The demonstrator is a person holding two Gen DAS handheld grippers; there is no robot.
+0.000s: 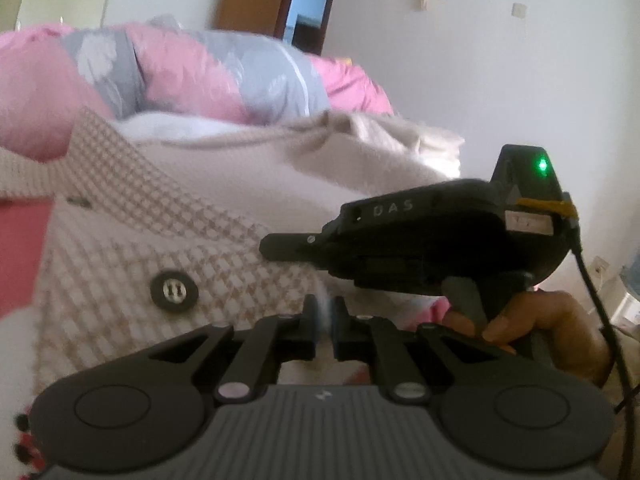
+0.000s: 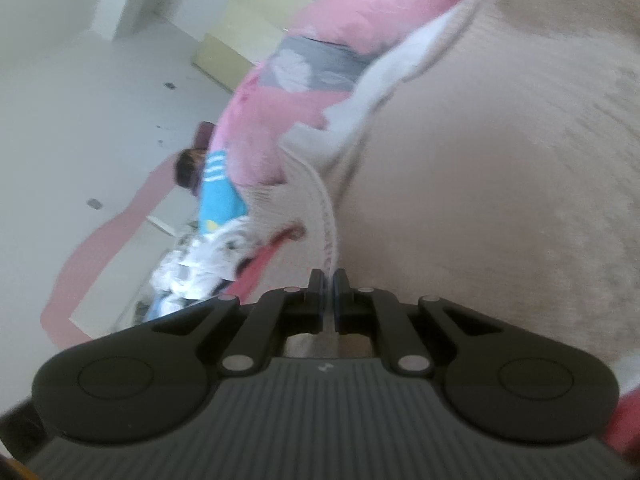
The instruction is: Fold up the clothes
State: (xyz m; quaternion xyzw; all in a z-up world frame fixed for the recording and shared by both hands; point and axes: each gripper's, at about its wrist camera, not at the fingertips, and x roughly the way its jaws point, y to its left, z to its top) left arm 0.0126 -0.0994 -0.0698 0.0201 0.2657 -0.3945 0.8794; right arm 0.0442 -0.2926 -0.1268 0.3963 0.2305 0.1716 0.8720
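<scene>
The coat [image 1: 132, 240], a beige houndstooth garment with a dark button [image 1: 174, 291] and a plain fuzzy lining, lies spread over the bed, filling the middle of the left view and most of the right. The right gripper [image 2: 328, 284] is clamped on the coat's ribbed edge, a thin strip of cloth showing between its fingertips. The left gripper [image 1: 325, 312] has its jaws nearly together with only a slit between them; whether cloth is pinched there cannot be told through the blur. The step in hand looks like drawing one side of the coat across for a fold. Next, the carried edge needs laying flat and square on the body, then letting go. A pink and grey quilt [image 1: 224, 76] is heaped just behind the coat and could crowd the fold. More clothes [image 2: 208, 256] lie piled near the bed's far end.
</scene>
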